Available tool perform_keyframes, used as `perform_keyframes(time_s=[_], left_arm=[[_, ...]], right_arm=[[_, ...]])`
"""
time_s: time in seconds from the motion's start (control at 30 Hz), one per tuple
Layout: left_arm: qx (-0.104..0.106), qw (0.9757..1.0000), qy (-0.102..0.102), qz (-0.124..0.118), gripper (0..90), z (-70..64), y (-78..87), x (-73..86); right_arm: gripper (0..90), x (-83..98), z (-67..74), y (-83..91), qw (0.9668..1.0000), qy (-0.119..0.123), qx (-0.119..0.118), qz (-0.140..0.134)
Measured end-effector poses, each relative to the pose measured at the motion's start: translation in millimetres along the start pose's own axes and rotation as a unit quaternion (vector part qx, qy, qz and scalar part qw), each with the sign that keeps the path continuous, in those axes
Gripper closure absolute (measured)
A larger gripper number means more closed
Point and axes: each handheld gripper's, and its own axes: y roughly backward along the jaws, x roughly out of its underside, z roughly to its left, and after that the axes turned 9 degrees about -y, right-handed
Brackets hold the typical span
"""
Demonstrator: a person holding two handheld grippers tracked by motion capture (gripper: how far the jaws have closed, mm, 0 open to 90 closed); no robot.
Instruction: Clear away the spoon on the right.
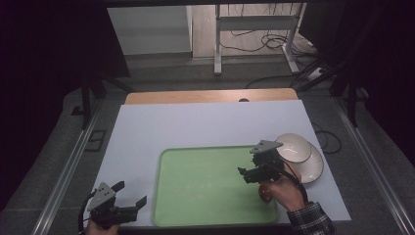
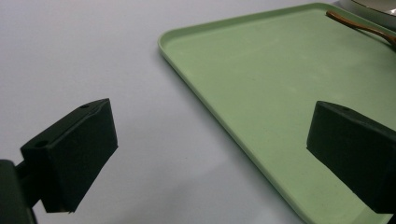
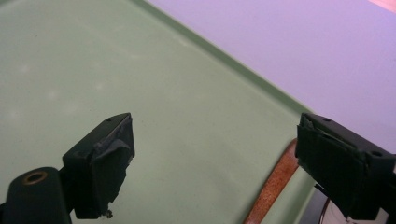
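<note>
- The right claw sits lower right of the high view, over the right part of the tray; its jaws stand wide with nothing pressed between them.
- In the right gripper view a brown wooden handle lies on the tray beside the right-hand jaw, apart from both pads.
- The left claw is at the lower left of the high view, over the white table just left of the tray, jaws wide and empty.
- The green tray holds only that handle at its right edge; in the left gripper view it shows as a brown strip at the upper right.
- Two white plates are stacked right of the tray, the upper one shifted to the upper left.
- The handle's far end is cut off by the frame edge, so the kind of utensil cannot be told; in the high view the claw hides it.
- A wooden board edges the table's far side; beyond are grey floor, cables and a metal stand, all dim.
</note>
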Motion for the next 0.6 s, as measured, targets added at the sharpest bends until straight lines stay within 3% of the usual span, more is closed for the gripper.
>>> perform_keyframes(time_s=[0.1,0.23,0.6], left_arm=[[0.0,1.0,0.0,0.001,1.3,0.0,-0.3,0.1],[0.0,1.0,0.0,0.0,1.2,0.1,-0.2,0.1],[0.0,1.0,0.002,-0.002,1.3,1.1,1.3,0.4]], right_arm=[[11.1,3.1,-1.4,2.6,1.0,-0.003,0.0,-0.004],[9.2,7.2,-1.1,4.9,0.9998,0.009,0.014,-0.009],[3.6,18.0,-2.0,6.9,0.9997,0.011,0.012,-0.02]])
